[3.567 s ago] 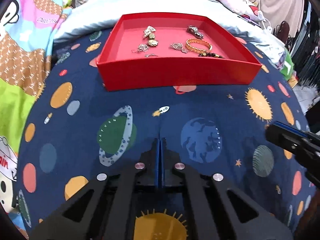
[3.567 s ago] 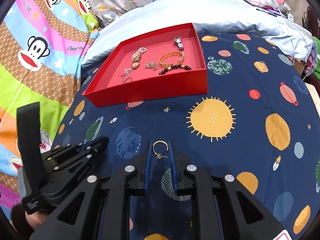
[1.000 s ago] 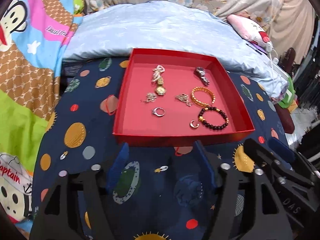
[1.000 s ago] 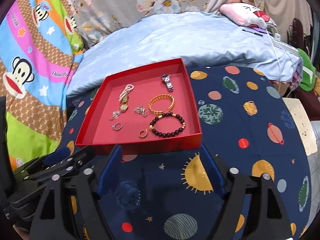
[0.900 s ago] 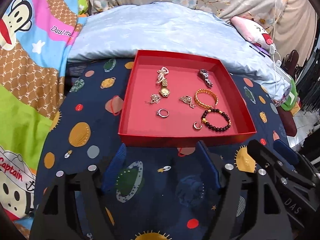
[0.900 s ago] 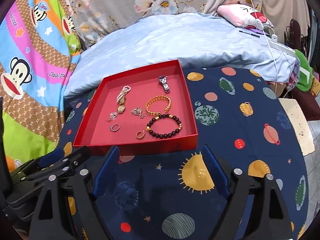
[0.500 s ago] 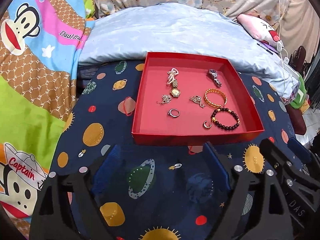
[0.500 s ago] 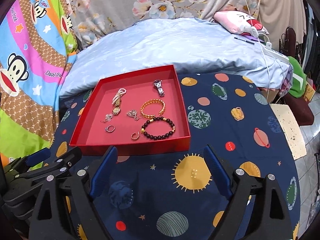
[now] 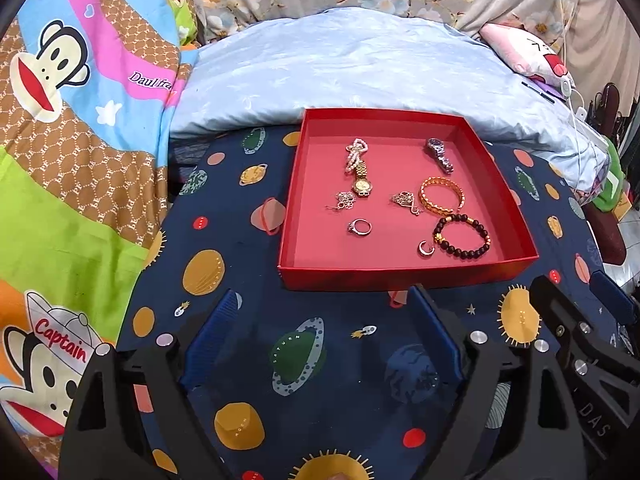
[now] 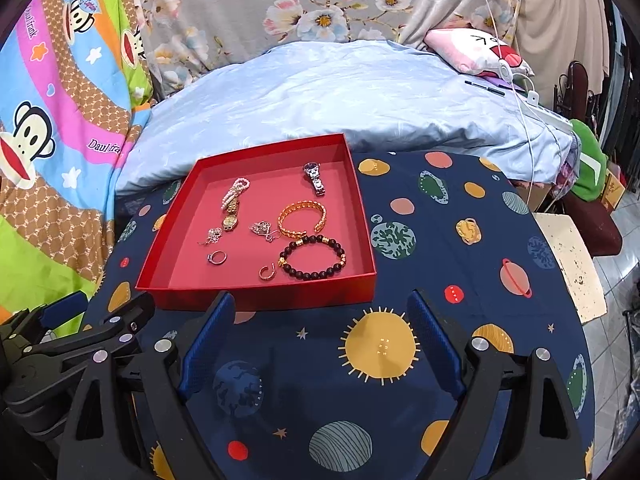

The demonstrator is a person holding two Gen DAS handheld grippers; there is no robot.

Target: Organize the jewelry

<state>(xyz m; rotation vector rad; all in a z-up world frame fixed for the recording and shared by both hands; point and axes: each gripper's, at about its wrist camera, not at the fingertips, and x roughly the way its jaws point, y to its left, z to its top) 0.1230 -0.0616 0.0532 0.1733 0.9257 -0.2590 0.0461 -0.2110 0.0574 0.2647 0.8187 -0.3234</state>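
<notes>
A red tray [image 9: 404,276] [image 10: 256,298] sits on a navy planet-print cloth. In it lie a gold watch with a pearl strand [image 9: 359,172] [image 10: 232,206], a silver watch [image 9: 439,154] [image 10: 315,178], a gold bangle [image 9: 442,200] [image 10: 302,216], a dark bead bracelet [image 9: 462,236] [image 10: 314,260], a ring [image 9: 359,227] [image 10: 217,257], a small hoop earring [image 9: 426,248] [image 10: 267,272] and two pendants. My left gripper [image 9: 322,340] and right gripper [image 10: 316,344] are both open and empty, held above the cloth in front of the tray.
A pale blue quilt [image 9: 360,68] lies behind the tray. A colourful monkey-print blanket [image 9: 60,140] is on the left. A pink pillow [image 10: 476,54] and cables sit far right. The cloth's right edge drops to a tiled floor [image 10: 616,280].
Both grippers have drawn back and up from the tray, which looks smaller. 3.6 s ago the right gripper was nearly shut around the hoop earring on the cloth; the earring now lies in the tray.
</notes>
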